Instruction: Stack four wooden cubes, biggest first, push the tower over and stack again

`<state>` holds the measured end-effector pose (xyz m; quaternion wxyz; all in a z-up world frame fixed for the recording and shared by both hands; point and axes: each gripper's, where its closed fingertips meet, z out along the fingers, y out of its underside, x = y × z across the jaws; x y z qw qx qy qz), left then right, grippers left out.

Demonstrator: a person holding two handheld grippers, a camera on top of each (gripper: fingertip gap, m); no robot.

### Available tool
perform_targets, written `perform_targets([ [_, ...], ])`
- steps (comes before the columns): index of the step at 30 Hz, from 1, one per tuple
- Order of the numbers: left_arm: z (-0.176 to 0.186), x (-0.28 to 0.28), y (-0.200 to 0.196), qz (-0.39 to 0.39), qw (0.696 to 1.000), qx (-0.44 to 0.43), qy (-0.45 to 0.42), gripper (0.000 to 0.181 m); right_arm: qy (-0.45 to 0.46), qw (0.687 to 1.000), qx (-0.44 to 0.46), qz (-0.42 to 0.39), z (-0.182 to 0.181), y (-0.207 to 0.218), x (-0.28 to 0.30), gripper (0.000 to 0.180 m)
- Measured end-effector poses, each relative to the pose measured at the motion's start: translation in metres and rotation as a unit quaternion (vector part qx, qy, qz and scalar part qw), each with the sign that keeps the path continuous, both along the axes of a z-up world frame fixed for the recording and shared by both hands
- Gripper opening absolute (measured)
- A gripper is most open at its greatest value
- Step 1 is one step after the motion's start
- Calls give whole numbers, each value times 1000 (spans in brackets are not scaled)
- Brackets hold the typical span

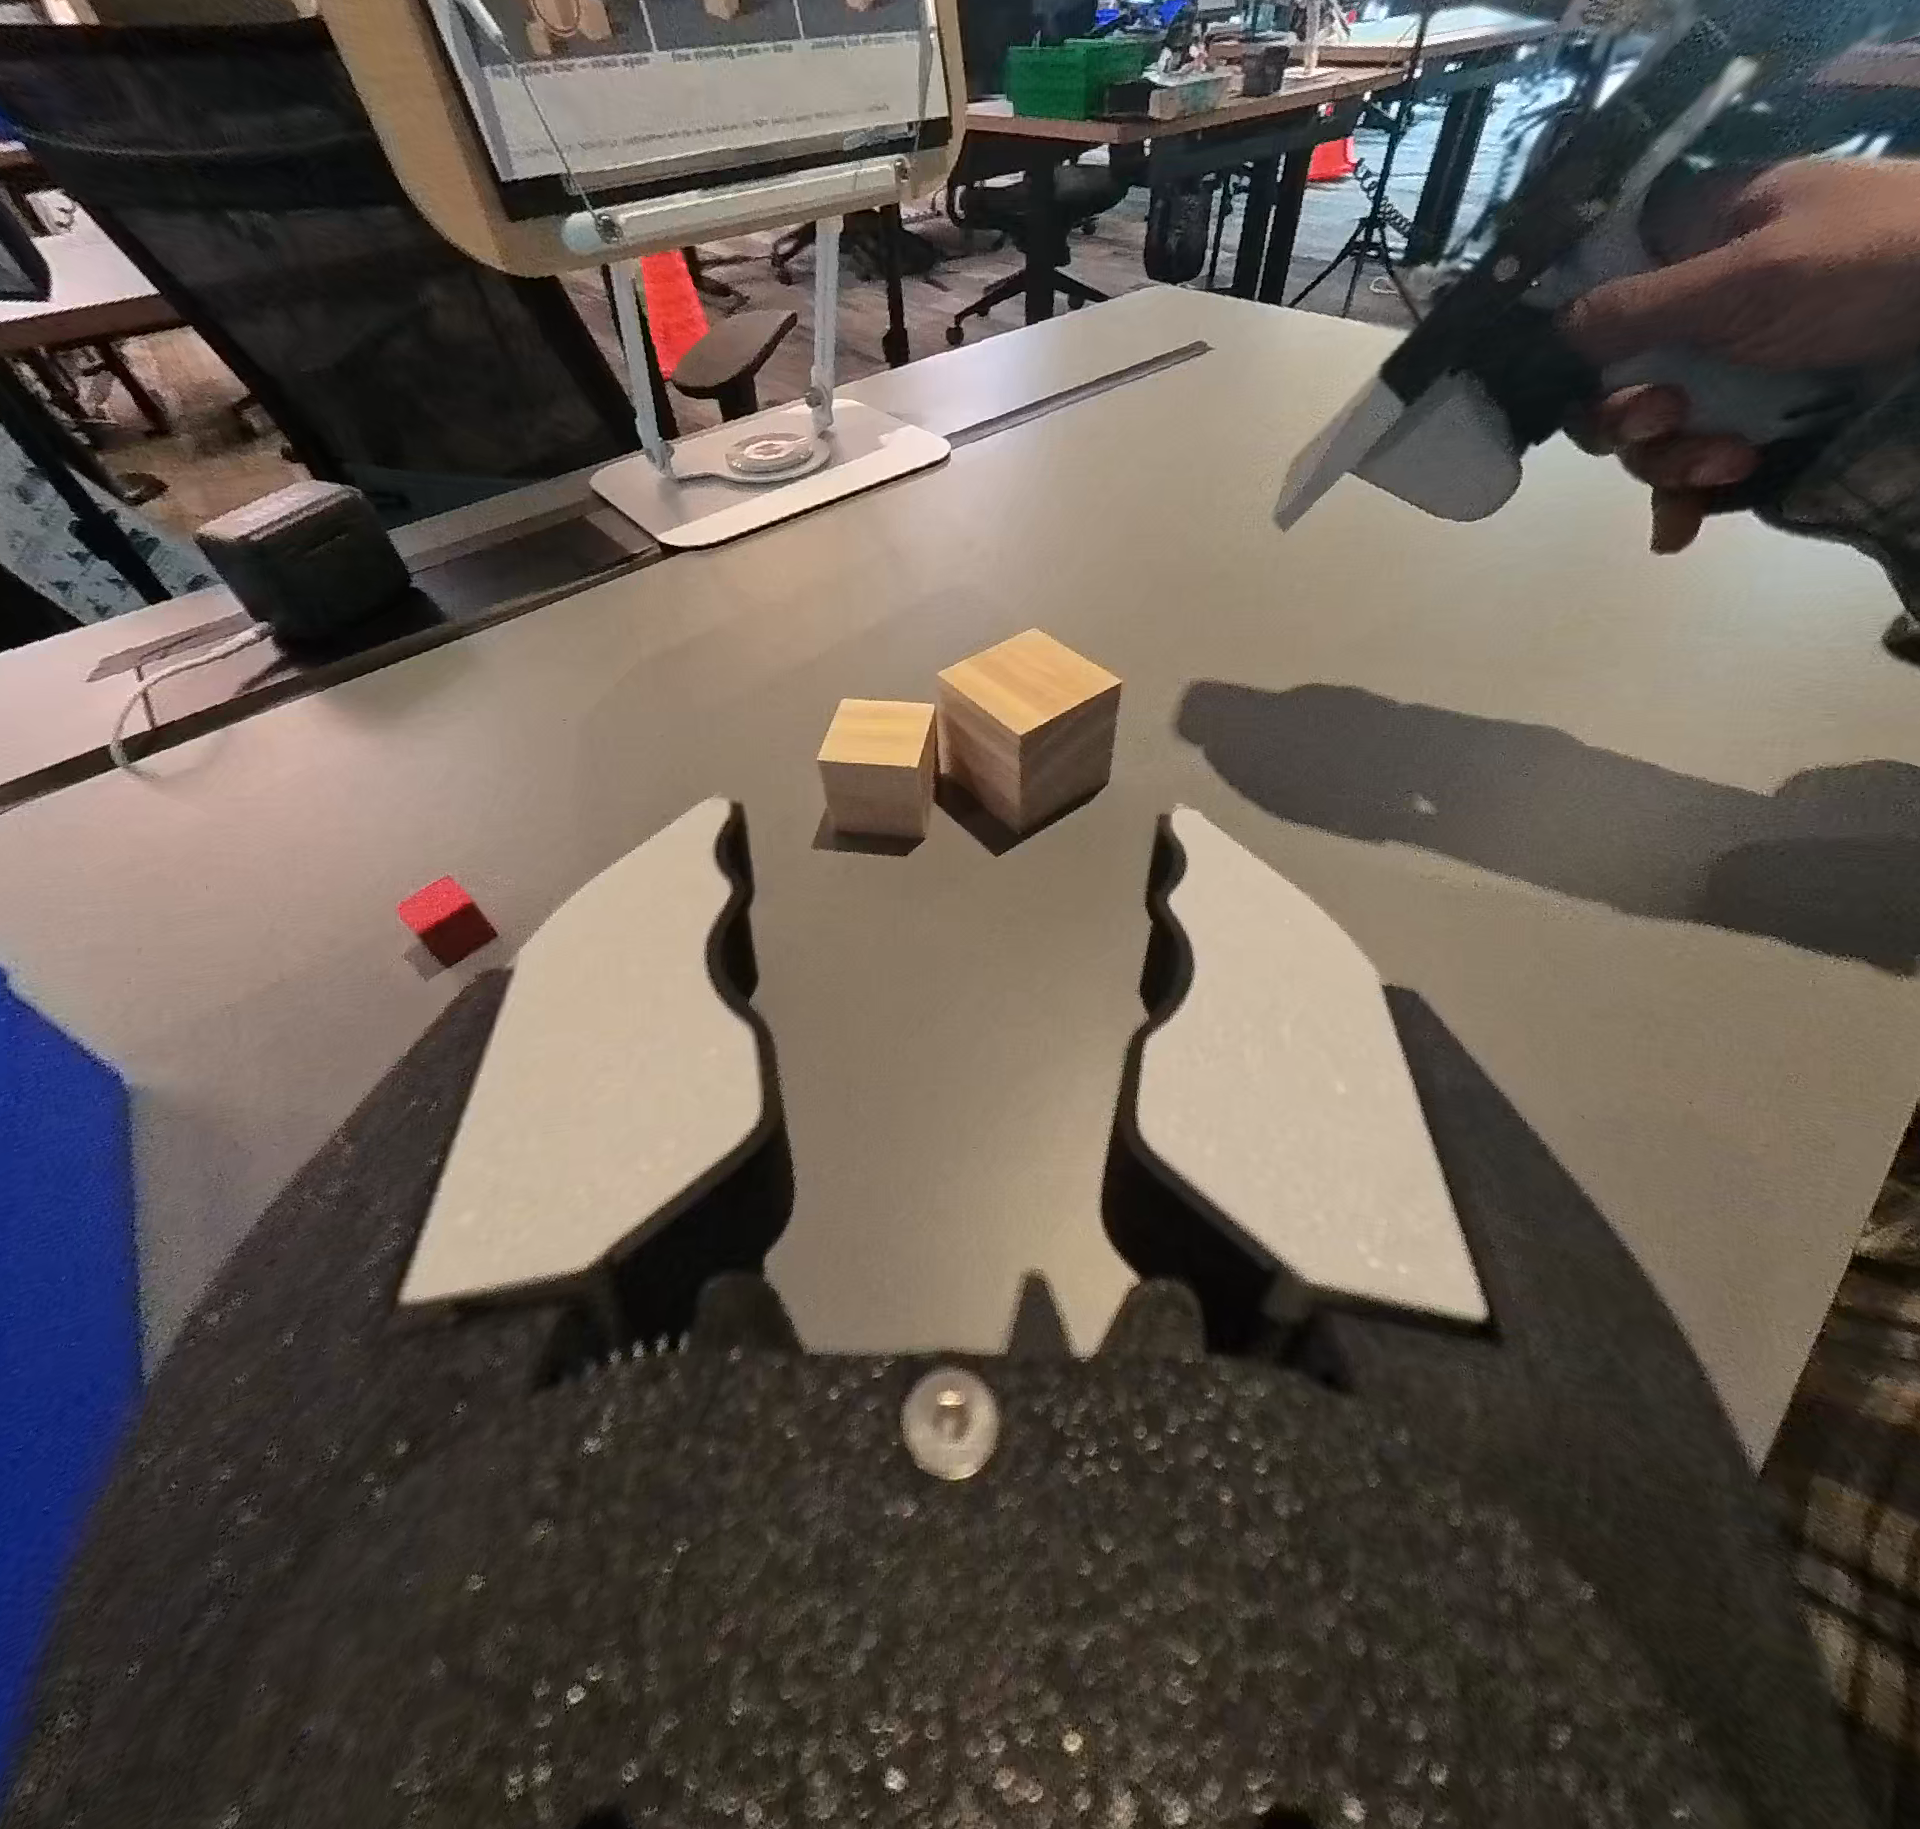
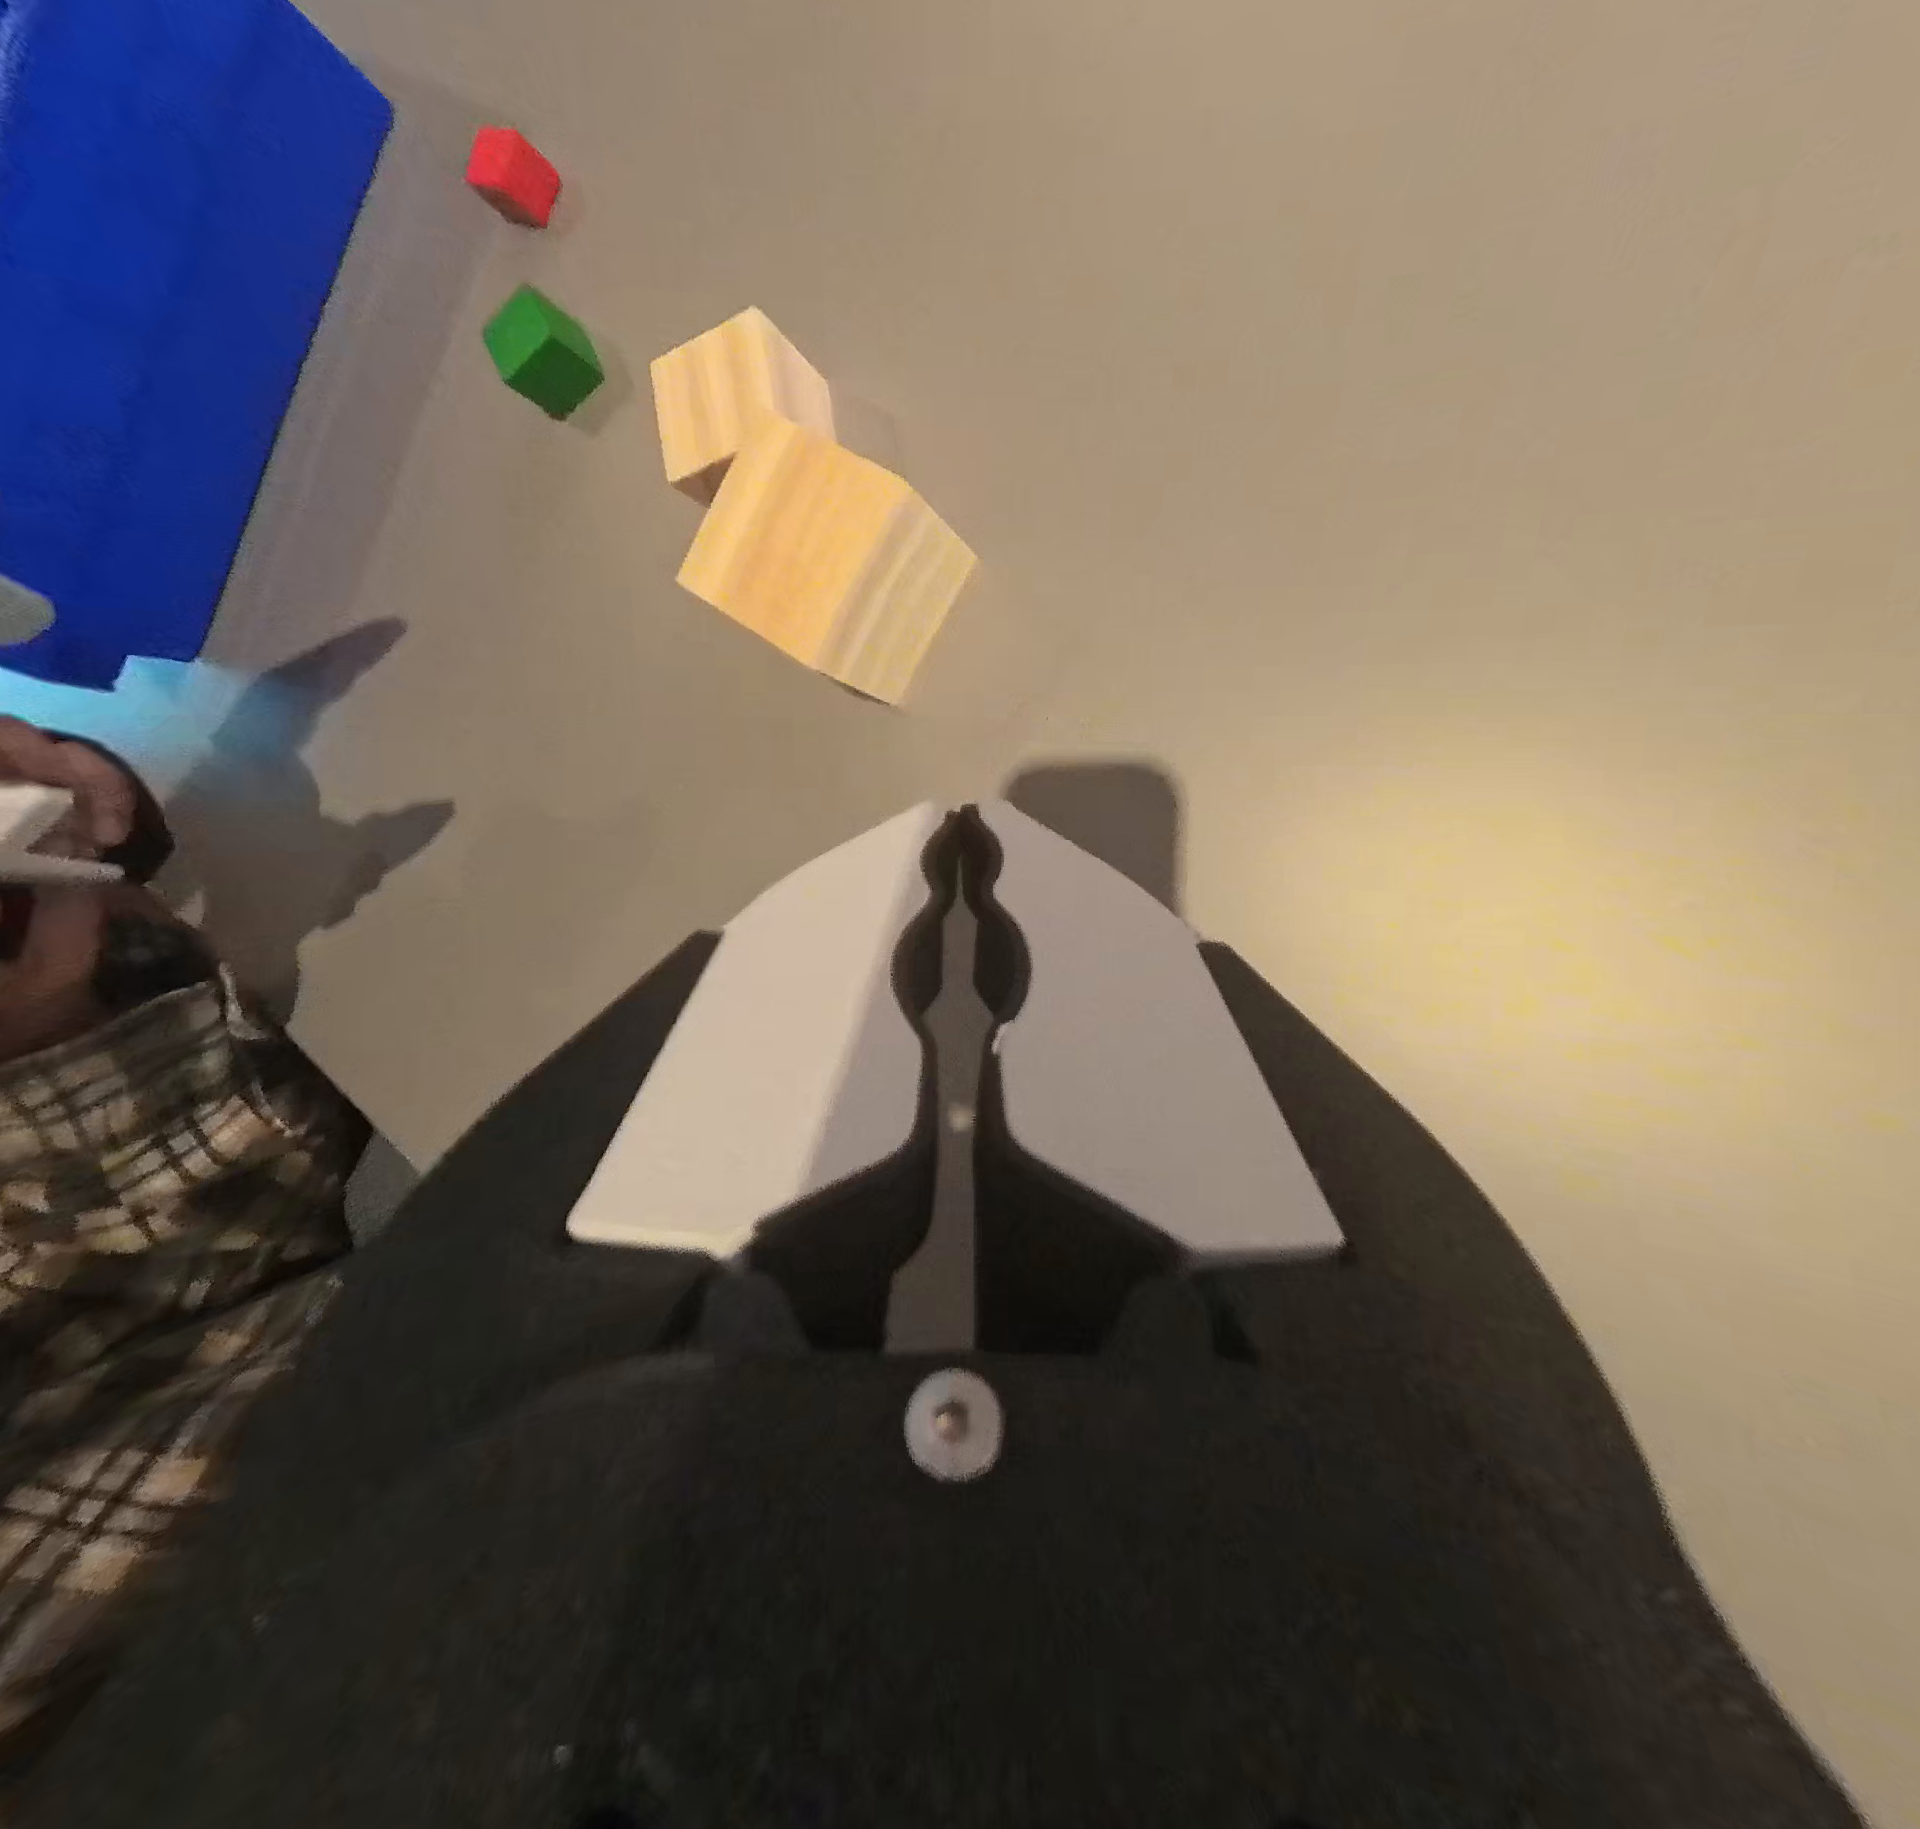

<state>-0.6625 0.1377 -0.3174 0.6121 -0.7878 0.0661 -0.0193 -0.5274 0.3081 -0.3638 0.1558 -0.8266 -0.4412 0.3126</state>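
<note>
Left wrist view: showed the left gripper [image 1: 948, 849] low over the grey bench [image 1: 1351, 636], jaws spread wide and holding nothing, aimed at two plain wooden cubes standing ahead of the tips. Found the big cube [image 1: 1029, 725] and the medium cube [image 1: 878, 766] side by side on the bench, close enough to look touching, though contact could not be confirmed. Caught a small red cube [image 1: 447, 919] off to the left, well apart from the pair, and a tablet on a stand [image 1: 769, 470] farther back. Saw the right gripper [image 1: 1351, 460] raised at the upper right, clear of everything, a hand [image 1: 1745, 325] wrapped round its handle. Right wrist view: looked down with the jaws of that gripper [image 2: 966, 818] pressed together, empty, short of the big cube [image 2: 826, 564]; beyond it sat the medium cube [image 2: 738, 392], then a small green cube [image 2: 542, 354] and the red one [image 2: 514, 176], all four loose on the bench [image 2: 1351, 325], none stacked. Judged as the start of a stacking round, whether first or second unclear. Next move probably called for leaving the big cube as base, closing the wide jaws squarely on the medium cube's flat sides, lifting it clear without nudging its neighbour, and setting it centred on top.
</note>
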Motion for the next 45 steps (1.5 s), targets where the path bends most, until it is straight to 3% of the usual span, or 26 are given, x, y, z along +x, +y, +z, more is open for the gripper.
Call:
perform_targets([
  [7,-7,8,8,-15,1000,0,12,73,86,995,22,37,10,-4,27,0],
  [15,-13,12,9,-23,1000,-9,13,74,121,988,42,84,10,-10,33,0],
  [18,-17,13,9,-29,999,-12,5,74,134,984,50,110,9,-14,33,12],
  [20,-17,14,10,-33,999,-12,4,74,144,978,69,135,8,-15,33,33],
  [23,-16,16,10,-40,999,-8,4,75,152,959,153,184,4,-7,30,90],
  [27,-15,16,9,-44,999,-3,1,75,163,918,274,237,4,7,17,121],
  [33,-13,19,11,-46,999,1,2,75,178,905,226,313,-10,0,-22,119],
  [45,-20,18,16,-45,999,-10,4,74,108,889,214,391,-49,-24,-94,116],
])
